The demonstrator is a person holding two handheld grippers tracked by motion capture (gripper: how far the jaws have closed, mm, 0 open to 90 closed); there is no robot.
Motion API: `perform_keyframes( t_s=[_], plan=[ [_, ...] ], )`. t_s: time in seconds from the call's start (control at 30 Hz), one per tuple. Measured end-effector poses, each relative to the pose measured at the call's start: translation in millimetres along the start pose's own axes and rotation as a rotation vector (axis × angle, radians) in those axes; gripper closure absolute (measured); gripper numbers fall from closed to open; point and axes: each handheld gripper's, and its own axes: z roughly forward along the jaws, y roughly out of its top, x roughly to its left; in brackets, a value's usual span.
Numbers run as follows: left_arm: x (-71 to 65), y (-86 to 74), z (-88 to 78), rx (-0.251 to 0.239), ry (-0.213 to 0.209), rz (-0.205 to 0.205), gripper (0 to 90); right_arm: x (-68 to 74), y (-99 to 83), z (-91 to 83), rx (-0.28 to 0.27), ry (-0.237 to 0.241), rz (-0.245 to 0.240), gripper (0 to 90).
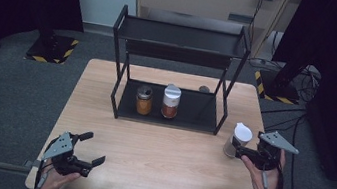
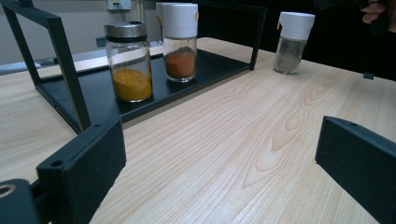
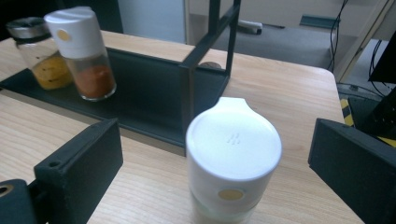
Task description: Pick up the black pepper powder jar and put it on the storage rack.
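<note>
Two jaws of the right gripper [image 3: 215, 172] gape around the white-capped jar [image 3: 232, 163] at the table's four o'clock edge, left gripper [image 1: 85, 154] spread idle; an off-centre squeeze could topple it.

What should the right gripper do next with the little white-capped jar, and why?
Probably close the right gripper on the white-capped spice jar. Its jaws stand open on either side of the jar, which stands upright on the table outside the black rack. Two other spice jars already stand on the rack's lower shelf, so this one likely goes beside them.
</note>
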Motion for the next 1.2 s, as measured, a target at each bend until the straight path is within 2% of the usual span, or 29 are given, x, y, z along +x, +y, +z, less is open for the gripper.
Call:
perform_keyframes(
  t_s=[0.23,0.6,0.83,0.93,1.2],
  plan=[
    [-0.1,0.1,-0.2,0.000,0.001,0.000,0.9,-2.8,0.8,17.4,0.029,-0.008,0.012,4.3],
    [-0.1,0.1,-0.4,0.000,0.001,0.001,0.9,-6.3,-1.9,39.9,0.078,-0.030,0.035,11.7],
    [-0.2,0.0,-0.5,0.000,0.002,0.001,0.9,-7.9,-4.6,45.6,0.087,-0.040,0.040,17.6],
    [-0.2,0.0,-0.5,0.000,0.002,-0.001,0.9,-7.8,-6.1,45.1,0.079,-0.026,0.034,30.3],
    [-0.1,-0.1,-0.7,-0.002,0.002,-0.001,0.9,-2.6,-2.6,44.3,0.090,-0.032,0.007,30.6]
  ],
)
